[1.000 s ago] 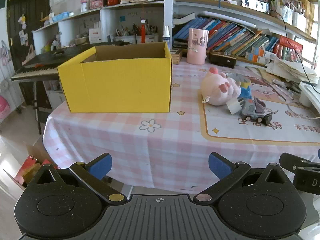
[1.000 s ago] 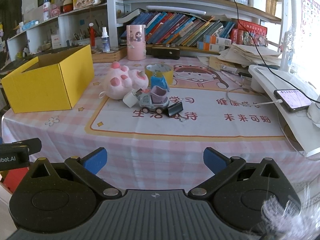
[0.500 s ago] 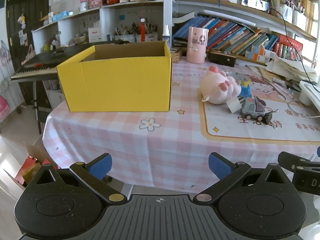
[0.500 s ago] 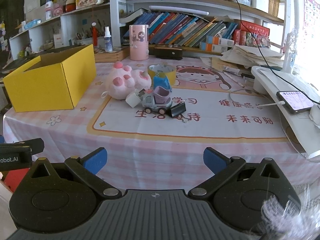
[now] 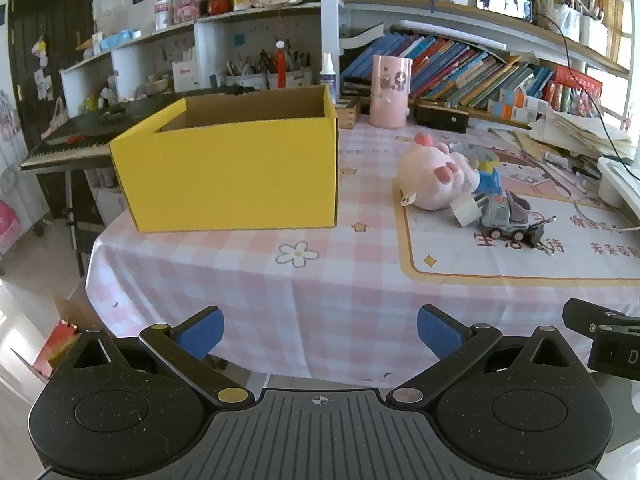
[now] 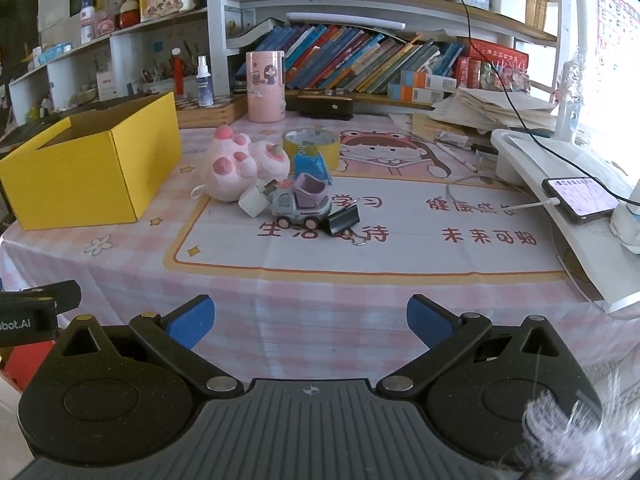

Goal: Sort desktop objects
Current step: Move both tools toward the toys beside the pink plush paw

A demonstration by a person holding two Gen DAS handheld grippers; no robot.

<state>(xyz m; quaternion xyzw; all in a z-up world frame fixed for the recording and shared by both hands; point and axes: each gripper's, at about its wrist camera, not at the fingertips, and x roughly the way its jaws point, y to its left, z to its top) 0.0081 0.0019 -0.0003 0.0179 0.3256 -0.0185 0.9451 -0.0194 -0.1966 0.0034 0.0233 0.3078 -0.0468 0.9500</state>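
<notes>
I am holding both tools back off the near edge of the worktop (image 6: 120, 280), the jaws of the right gripper (image 6: 310, 318) and the left gripper (image 5: 320, 330) spread wide and holding nothing. I am reading the cluster as lying dead ahead of the right gripper and off to the right of the left one, so the right is nearer. The toy truck (image 6: 300, 204) is lying broadside to me, long axis left-right, cab seemingly toward the yellow box (image 6: 92, 176). The binder clip (image 6: 343, 220) is touching its rear, the plush toy (image 6: 236, 168) just behind.
</notes>
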